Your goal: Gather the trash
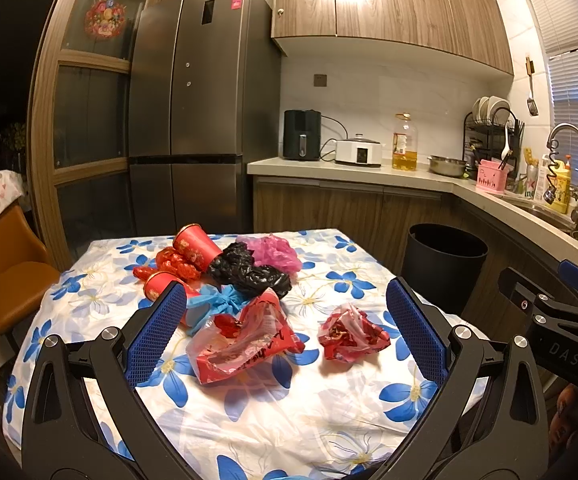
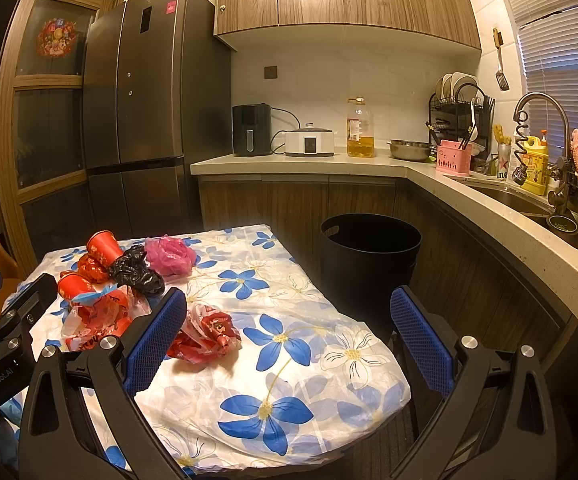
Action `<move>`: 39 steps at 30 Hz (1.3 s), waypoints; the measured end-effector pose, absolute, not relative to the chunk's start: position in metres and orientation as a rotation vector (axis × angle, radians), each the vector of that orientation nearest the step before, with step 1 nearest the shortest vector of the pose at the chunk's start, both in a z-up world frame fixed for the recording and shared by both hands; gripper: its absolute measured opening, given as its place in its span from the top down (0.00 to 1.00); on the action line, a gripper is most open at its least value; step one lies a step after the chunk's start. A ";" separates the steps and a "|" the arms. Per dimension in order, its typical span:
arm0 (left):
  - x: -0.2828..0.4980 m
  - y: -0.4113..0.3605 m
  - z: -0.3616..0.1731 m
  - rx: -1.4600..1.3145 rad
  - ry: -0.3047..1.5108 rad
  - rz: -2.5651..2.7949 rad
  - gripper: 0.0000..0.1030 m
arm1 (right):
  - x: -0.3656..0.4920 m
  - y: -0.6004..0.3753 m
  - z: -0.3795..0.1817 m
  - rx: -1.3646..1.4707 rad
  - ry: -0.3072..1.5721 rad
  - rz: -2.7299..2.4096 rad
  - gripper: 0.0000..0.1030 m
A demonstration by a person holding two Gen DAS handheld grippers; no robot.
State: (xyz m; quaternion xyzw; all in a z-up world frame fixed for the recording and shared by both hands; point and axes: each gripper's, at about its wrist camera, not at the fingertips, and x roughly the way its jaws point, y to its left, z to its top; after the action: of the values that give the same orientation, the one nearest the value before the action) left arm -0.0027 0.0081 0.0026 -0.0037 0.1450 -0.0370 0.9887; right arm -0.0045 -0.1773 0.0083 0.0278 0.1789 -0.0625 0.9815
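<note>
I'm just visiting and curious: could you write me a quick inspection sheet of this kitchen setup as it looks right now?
Surface: table under a blue-flowered cloth.
Job's things: crumpled red wrapper, red-printed plastic bag, black bag, pink bag, blue bag, two red paper cups lying on their sides; black bin beside the table.
Clutter: nothing seen beyond the trash.
Grippers: left gripper open, empty; right gripper open, empty.
Cables: cooker cord on the counter.
Surroundings: fridge, sink, dish rack.

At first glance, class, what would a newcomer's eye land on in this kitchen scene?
First, the heap of crumpled bags and red paper cups on the flowered tablecloth, with a red-and-white wrapper lying apart, nearer the camera. Then the black bin on the floor past the table's far corner. The left gripper and right gripper both hover open.
</note>
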 end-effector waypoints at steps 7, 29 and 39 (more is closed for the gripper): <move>-0.003 0.008 0.003 -0.006 0.291 -0.075 0.04 | -0.005 -0.177 0.009 0.056 0.359 -0.127 0.05; -0.003 0.006 0.003 -0.006 0.295 -0.078 0.04 | -0.005 -0.178 0.016 0.055 0.354 -0.129 0.05; -0.003 0.004 0.002 -0.008 0.295 -0.076 0.04 | -0.005 -0.179 0.017 0.055 0.354 -0.131 0.05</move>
State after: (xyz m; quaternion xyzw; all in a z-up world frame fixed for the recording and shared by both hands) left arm -0.0031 0.0041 0.0023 -0.0038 0.1471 -0.0378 0.9884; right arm -0.0052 -0.1786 0.0166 0.0275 0.1757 -0.0653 0.9819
